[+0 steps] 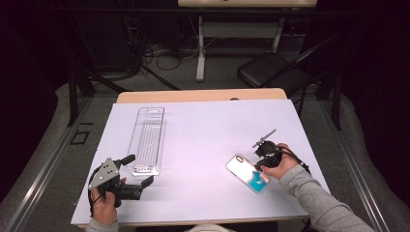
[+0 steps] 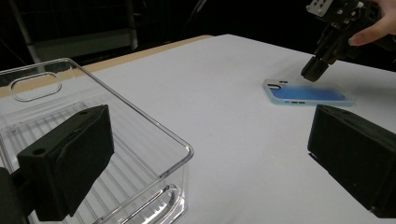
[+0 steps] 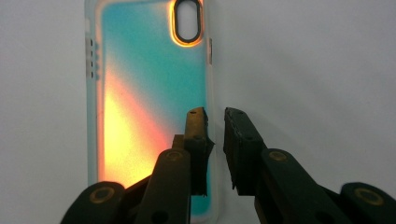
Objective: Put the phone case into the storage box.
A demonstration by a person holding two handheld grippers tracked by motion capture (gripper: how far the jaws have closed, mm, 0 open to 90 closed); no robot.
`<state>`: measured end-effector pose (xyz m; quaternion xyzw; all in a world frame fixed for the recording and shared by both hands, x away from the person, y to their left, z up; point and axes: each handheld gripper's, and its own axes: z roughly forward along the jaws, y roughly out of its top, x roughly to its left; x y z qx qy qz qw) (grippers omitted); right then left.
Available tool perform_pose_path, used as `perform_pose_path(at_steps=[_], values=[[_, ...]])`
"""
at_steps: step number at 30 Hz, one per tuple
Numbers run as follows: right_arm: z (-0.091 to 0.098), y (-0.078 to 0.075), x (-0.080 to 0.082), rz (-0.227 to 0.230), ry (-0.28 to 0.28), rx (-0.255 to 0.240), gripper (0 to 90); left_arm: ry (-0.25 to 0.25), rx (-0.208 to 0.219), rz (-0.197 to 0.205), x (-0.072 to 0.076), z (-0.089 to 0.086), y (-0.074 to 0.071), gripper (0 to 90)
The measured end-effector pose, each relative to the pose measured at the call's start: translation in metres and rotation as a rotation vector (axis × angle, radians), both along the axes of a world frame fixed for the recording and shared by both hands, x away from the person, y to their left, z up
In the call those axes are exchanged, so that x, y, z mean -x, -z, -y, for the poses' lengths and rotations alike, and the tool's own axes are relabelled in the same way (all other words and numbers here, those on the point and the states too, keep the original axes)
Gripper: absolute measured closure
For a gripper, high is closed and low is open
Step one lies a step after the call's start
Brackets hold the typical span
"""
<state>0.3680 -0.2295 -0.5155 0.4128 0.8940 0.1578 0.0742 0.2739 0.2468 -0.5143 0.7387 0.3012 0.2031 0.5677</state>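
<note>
A phone case [image 1: 246, 172], clear-rimmed with a teal-to-orange back, lies flat on the white table sheet at the right. In the right gripper view the phone case [image 3: 144, 93] points away, camera hole at the far end. My right gripper [image 3: 215, 116] hangs over its right long edge, one jaw above the case, the other just outside the rim, with a narrow gap between them. From the left gripper view, the right gripper [image 2: 312, 72] dips to the far side of the phone case [image 2: 306, 93]. My left gripper [image 1: 140, 170] rests open beside a clear plastic tray [image 1: 147, 140].
The white sheet [image 1: 203, 125] covers the wooden table. The clear tray's near corner [image 2: 140, 126] sits between my left gripper's wide jaws [image 2: 210, 126] in its own view. A black chair [image 1: 270, 70] and desk legs stand beyond the table's far edge.
</note>
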Motion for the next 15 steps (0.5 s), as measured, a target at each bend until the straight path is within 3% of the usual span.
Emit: perform_pose_path(at_steps=[4, 5, 6, 7, 8, 9, 11, 12, 15], values=[[-0.0048, 0.0005, -0.0023, -0.018, -0.002, 0.02, 80.6, -0.001, -0.002, -0.002, -0.0001, 0.0002, 0.0, 0.4], [-0.007, -0.0025, -0.0042, -0.061, -0.016, 0.068, 80.8, -0.001, -0.002, -0.001, -0.0001, 0.0002, 0.0, 0.4], [-0.007, -0.0025, -0.0042, -0.061, -0.016, 0.068, 80.8, -0.001, -0.002, -0.002, -0.0001, 0.0002, 0.0, 0.4], [-0.0081, 0.0033, -0.0041, -0.021, -0.01, 0.017, 80.9, -0.001, -0.002, -0.002, 0.0, 0.0002, 0.0, 0.4], [-0.0097, -0.0061, -0.0065, -0.114, -0.029, 0.133, 80.9, -0.001, -0.002, -0.001, 0.0, 0.0002, 0.0, 0.4], [-0.0096, 0.0016, -0.0059, -0.054, -0.023, 0.063, 81.0, -0.002, -0.001, -0.001, 0.0, 0.0002, 0.0, 0.4], [-0.0108, -0.0055, -0.009, -0.13, -0.039, 0.154, 81.1, -0.003, 0.0, -0.002, -0.0001, -0.0001, 0.0, 0.4], [-0.0107, 0.0013, -0.0084, -0.081, -0.028, 0.083, 81.2, -0.002, -0.001, -0.001, -0.0001, -0.0002, 0.0, 0.4], [-0.0115, 0.0005, -0.0096, -0.112, -0.041, 0.116, 81.4, -0.002, 0.0, -0.001, -0.0001, -0.0002, 0.0, 0.4]])
